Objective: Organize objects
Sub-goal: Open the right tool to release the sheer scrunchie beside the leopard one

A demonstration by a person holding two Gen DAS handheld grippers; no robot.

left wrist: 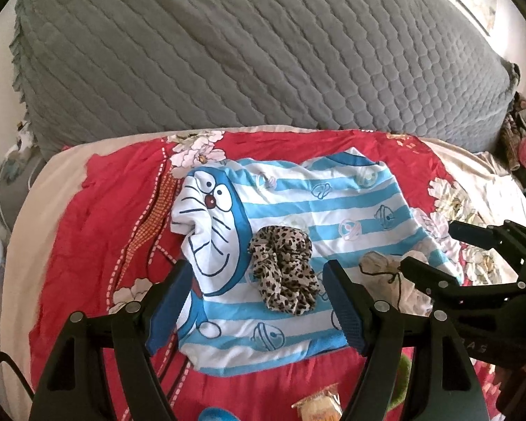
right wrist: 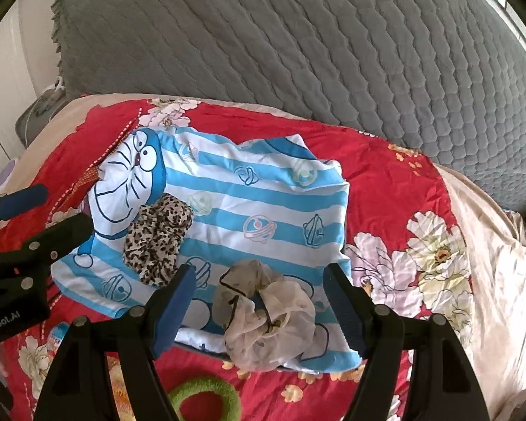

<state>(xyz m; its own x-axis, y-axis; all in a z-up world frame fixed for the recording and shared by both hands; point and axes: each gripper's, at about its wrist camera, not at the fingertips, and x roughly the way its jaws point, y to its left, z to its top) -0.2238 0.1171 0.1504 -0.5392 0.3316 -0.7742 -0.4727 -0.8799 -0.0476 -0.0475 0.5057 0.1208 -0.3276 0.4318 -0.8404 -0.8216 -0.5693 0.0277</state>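
Observation:
A blue-and-white striped cartoon-cat cloth (left wrist: pixel 319 207) (right wrist: pixel 263 203) lies flat on the red floral bedspread (left wrist: pixel 94 217) (right wrist: pixel 378 161). On it lie a leopard-print scrunchie (left wrist: pixel 284 273) (right wrist: pixel 157 242) and a sheer cream scrunchie (right wrist: pixel 266 319) (left wrist: pixel 385 273). My left gripper (left wrist: pixel 256 301) is open and empty, with its jaws to either side of the leopard scrunchie. My right gripper (right wrist: pixel 261 310) is open and empty, with its jaws to either side of the cream scrunchie. The right gripper also shows in the left wrist view (left wrist: pixel 435 249), and the left one in the right wrist view (right wrist: pixel 58 210).
A grey quilted headboard (left wrist: pixel 263 56) (right wrist: pixel 333 42) rises behind the bed. A green fuzzy ring (right wrist: pixel 203 400) lies near the front edge. A small packet (left wrist: pixel 319 403) and a blue object (left wrist: pixel 214 414) lie at the front. Clothes (left wrist: pixel 522 140) pile at the far right.

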